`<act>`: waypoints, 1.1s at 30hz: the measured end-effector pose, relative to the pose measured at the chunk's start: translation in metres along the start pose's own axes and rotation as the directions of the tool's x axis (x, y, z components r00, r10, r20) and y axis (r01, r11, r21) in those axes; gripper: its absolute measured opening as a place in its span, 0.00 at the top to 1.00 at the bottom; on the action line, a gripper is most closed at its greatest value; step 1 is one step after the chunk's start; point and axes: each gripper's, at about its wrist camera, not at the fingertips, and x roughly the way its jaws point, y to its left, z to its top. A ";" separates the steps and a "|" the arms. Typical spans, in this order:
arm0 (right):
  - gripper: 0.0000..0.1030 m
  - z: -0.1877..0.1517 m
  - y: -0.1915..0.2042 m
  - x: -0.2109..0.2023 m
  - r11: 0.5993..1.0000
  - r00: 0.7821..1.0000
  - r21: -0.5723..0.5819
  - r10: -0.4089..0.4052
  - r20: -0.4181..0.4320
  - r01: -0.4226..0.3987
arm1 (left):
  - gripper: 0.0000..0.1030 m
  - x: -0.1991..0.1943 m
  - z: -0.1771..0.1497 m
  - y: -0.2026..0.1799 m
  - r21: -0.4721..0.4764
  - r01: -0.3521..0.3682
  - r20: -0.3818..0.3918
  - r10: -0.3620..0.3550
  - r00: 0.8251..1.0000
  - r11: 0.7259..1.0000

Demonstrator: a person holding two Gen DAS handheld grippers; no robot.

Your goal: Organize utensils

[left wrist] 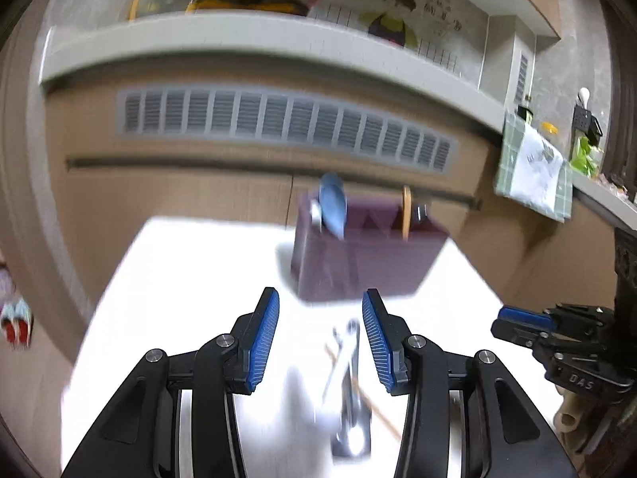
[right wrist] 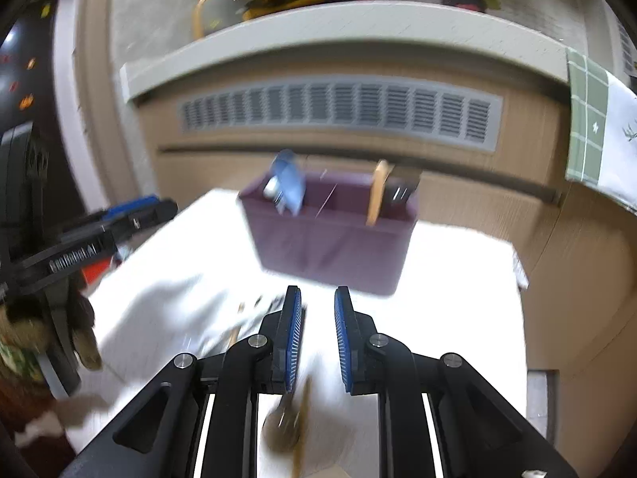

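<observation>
A purple utensil organizer [left wrist: 358,263] stands at the far edge of a white table [left wrist: 179,298]. It holds a blue spoon [left wrist: 333,204] on its left and a wooden utensil [left wrist: 406,211] on its right. The organizer also shows in the right wrist view [right wrist: 330,235]. My left gripper [left wrist: 320,338] is open and empty above blurred metal utensils [left wrist: 350,378] and a wooden stick lying on the table. My right gripper [right wrist: 317,338] is open with a narrower gap, empty, above a metal spoon [right wrist: 282,426] and a wooden utensil [right wrist: 302,418].
A wooden cabinet with a grey vent [left wrist: 286,119] rises behind the table under a white counter [left wrist: 239,40]. A green checked towel [left wrist: 533,167] hangs at the right. The right gripper shows in the left wrist view [left wrist: 517,318]. Both views are motion-blurred.
</observation>
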 end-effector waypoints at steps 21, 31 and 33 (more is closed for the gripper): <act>0.85 -0.082 0.018 0.036 1.000 0.967 0.003 -0.026 -0.254 0.027 | 0.57 0.018 -0.063 0.004 -0.024 0.026 -0.252 -0.032 0.967 0.999; 0.96 -0.060 -0.005 0.033 0.990 0.990 0.138 0.011 -0.143 0.009 | 0.57 0.021 -0.061 0.004 0.027 -0.029 -0.247 0.035 0.968 0.999; 0.96 -0.058 -0.011 0.027 0.987 0.993 0.161 0.014 -0.119 0.005 | 0.57 0.025 -0.060 0.005 0.014 -0.013 -0.253 0.016 0.967 1.000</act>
